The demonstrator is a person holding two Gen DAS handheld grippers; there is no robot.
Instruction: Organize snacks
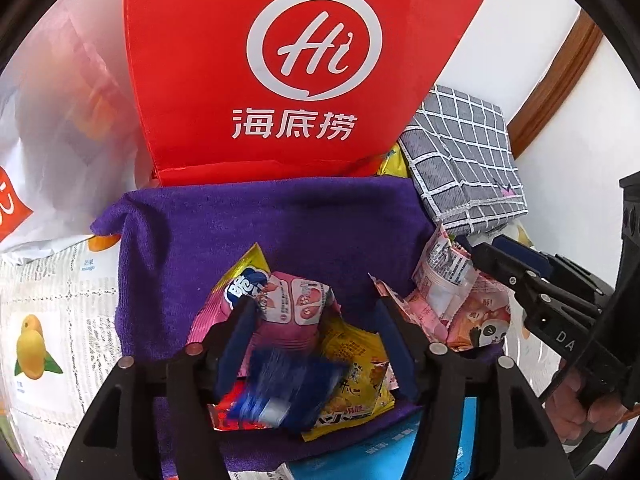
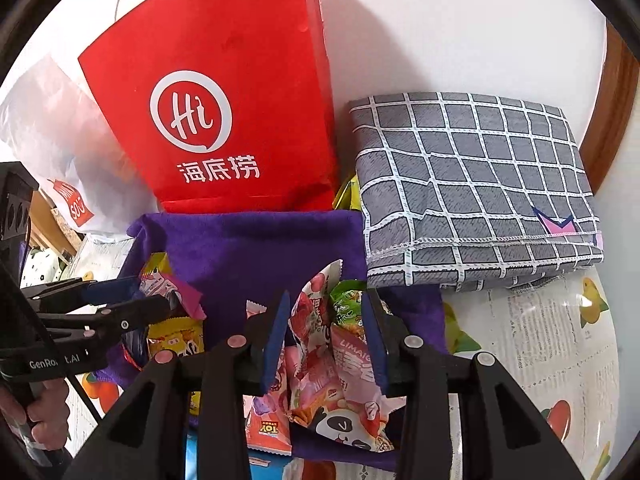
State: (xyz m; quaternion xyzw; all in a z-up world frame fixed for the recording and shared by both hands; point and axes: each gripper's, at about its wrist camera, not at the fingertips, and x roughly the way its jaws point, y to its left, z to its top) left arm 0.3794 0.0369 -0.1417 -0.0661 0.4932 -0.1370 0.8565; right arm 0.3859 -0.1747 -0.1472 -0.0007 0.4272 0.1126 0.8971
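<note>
On the purple towel [image 1: 280, 216], in front of the red paper bag [image 1: 288, 72], the snacks are heaped in two piles. Over the pile farther from the checked grey cloth [image 2: 472, 184], the left tongs [image 1: 316, 320] are held apart, with a pink packet [image 1: 288, 312] and a yellow packet [image 1: 356, 380] lying between the blue pads; a blurred blue packet [image 1: 288, 388] is seen near their base, and whether it is touched cannot be told. Over the pile nearer the grey cloth, the right tongs [image 2: 326, 320] are also held apart, straddling an upright pink-and-white packet [image 2: 316, 320] with a green packet [image 2: 348, 304] beside it; no pinch is visible yet. A panda packet [image 2: 352, 428] lies at the bottom of that pile.

The step is judged to be a pick from each pile. One packet only should be singled out: the pads are best lowered over a crimped edge that stands proud, then closed gently so that the contents are not crushed and no neighbour is dragged along. The towel should be kept out of the bite.

Under the towel, the worktop [image 2: 560, 360] is covered by a glossy sheet printed with fruit and text. Behind the red bag a white wall is seen, with a white plastic bag [image 1: 60, 140] to one side and wooden trim beyond the grey cloth.
</note>
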